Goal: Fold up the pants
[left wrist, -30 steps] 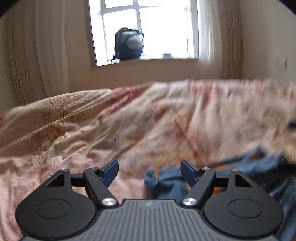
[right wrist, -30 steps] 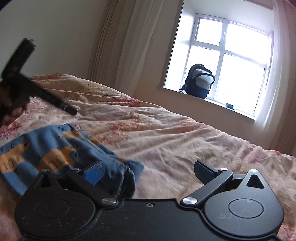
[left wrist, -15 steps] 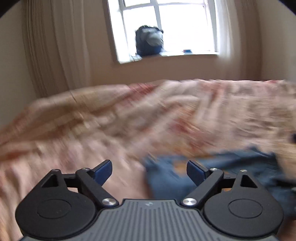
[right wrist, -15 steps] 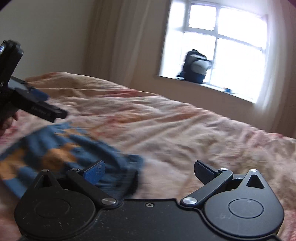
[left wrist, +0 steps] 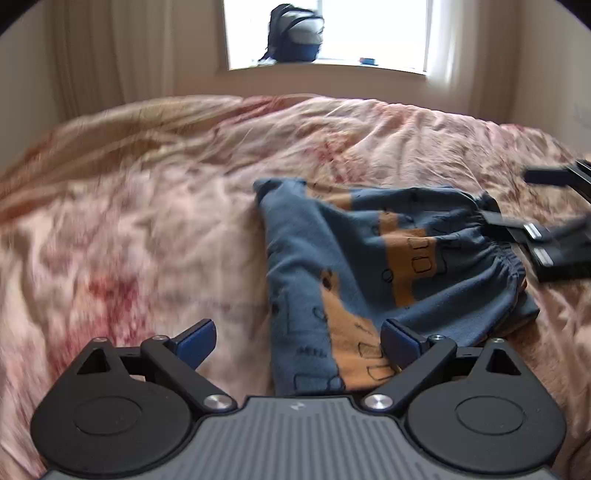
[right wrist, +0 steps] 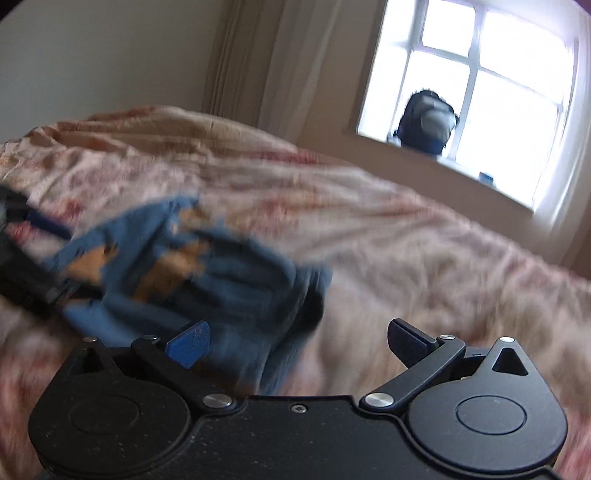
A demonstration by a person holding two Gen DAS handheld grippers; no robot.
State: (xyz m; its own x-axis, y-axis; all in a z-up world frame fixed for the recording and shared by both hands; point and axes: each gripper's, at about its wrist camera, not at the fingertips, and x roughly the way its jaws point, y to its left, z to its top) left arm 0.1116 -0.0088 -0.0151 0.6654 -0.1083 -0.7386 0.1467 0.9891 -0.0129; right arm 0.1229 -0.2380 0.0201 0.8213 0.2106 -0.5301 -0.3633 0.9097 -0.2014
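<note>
Blue pants (left wrist: 369, 258) with orange prints lie folded on the floral bedspread (left wrist: 147, 221), right of centre in the left wrist view, waistband to the right. My left gripper (left wrist: 299, 338) hangs over their near end. Its jaws are opening wide, the cloth lies loose between them and the right fingertip (left wrist: 399, 336) is over it. My right gripper (left wrist: 524, 199) comes in from the right edge at the waistband. In the right wrist view the blurred pants (right wrist: 221, 266) lie left of centre. The right gripper (right wrist: 297, 341) stands open over their edge and grips nothing.
The bedspread fills most of both views, rumpled, with bare stretches left of the pants (left wrist: 129, 277). Behind the bed is a window sill with a dark backpack (left wrist: 295, 33) and a small blue item (left wrist: 367, 60). Curtains (right wrist: 280, 62) hang left of the window.
The left gripper's jaws have spread wider and it has shifted, so the pants now show whole and flat ahead of it. The right gripper has barely moved; its view has rolled slightly.
</note>
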